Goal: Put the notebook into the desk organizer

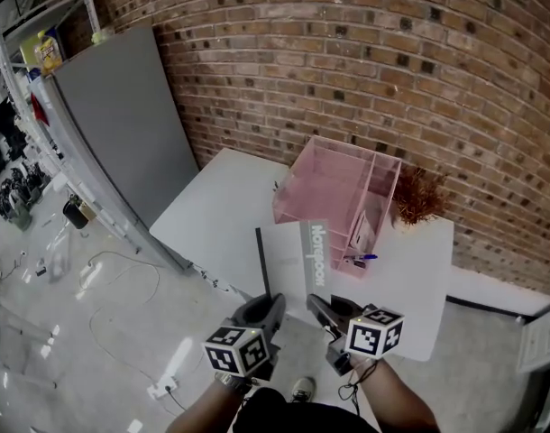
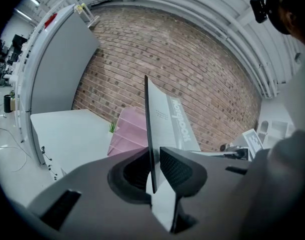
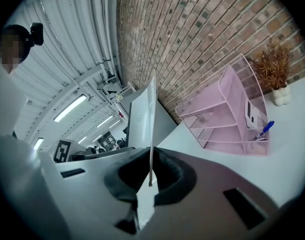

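A thin grey notebook [image 1: 288,260] with a dark spine stands on edge in the air over the white table's [image 1: 219,216] near edge. My left gripper [image 1: 270,305] is shut on its bottom left corner, and my right gripper [image 1: 316,303] is shut on its bottom right. The left gripper view has the notebook [image 2: 165,119] rising edge-on from the gripper [image 2: 153,176]. In the right gripper view the sheet-thin notebook [image 3: 148,114] stands in the gripper [image 3: 150,181]. The pink mesh desk organizer [image 1: 334,192] sits behind it against the brick wall, also in the side views as organizer [image 2: 127,131] and organizer [image 3: 227,109].
A blue pen [image 1: 361,260] and a white card lie in the organizer's right compartments. A dried plant [image 1: 419,197] in a small white vase stands right of it. A tall grey cabinet [image 1: 122,124] stands left of the table. Cables lie on the floor at left.
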Tool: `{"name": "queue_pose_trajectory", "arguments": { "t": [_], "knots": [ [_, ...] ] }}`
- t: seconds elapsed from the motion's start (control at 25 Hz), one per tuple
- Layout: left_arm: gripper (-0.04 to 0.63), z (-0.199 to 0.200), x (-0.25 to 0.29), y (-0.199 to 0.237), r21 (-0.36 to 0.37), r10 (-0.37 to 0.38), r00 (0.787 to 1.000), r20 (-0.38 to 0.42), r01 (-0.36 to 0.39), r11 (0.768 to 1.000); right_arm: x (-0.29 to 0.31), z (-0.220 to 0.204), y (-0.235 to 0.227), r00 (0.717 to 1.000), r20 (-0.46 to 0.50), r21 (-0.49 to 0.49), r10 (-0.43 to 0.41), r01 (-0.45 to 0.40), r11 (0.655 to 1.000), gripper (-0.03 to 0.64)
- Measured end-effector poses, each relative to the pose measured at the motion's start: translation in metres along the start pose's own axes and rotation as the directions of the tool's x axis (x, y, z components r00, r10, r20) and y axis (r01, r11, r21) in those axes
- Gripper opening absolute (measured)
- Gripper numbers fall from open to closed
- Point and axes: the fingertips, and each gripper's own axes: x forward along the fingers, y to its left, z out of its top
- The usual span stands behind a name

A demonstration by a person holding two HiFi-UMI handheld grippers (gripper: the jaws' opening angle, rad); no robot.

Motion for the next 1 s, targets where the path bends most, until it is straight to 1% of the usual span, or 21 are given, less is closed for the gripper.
{"name": "queue_pose_trajectory", "arguments": {
  "t": [0.28, 0.52, 0.72, 0.88, 1.0],
  "knots": [
    [0.057, 0.008, 0.029, -0.010, 0.020, -0.035, 0.999, -0.012, 0.036, 0.999, -0.007, 0.020, -0.023, 0.999, 0.040, 0.028, -0.026, 0.025, 0.999, 0.014],
    [0.060, 0.015, 0.050, -0.006, 0.040, -0.069, 0.997, -0.029, 0.070, 0.997, -0.003, 0.032, -0.037, 0.996, 0.077, 0.057, -0.052, 0.047, 0.997, 0.014],
    [0.071, 0.023, 0.074, 0.005, 0.049, -0.099, 0.994, -0.038, 0.101, 0.994, 0.006, 0.044, -0.055, 0.990, 0.094, 0.041, -0.110, 0.106, 0.994, 0.012],
    [0.091, 0.030, 0.095, 0.018, 0.056, -0.127, 0.990, -0.068, 0.131, 0.990, 0.016, 0.054, -0.068, 0.982, 0.099, 0.053, -0.162, 0.157, 0.986, 0.012],
    [0.094, 0.037, 0.108, 0.031, 0.055, -0.146, 0.985, -0.090, 0.151, 0.987, 0.029, 0.060, -0.074, 0.978, 0.118, 0.079, -0.173, 0.164, 0.983, 0.012]
  ]
}}
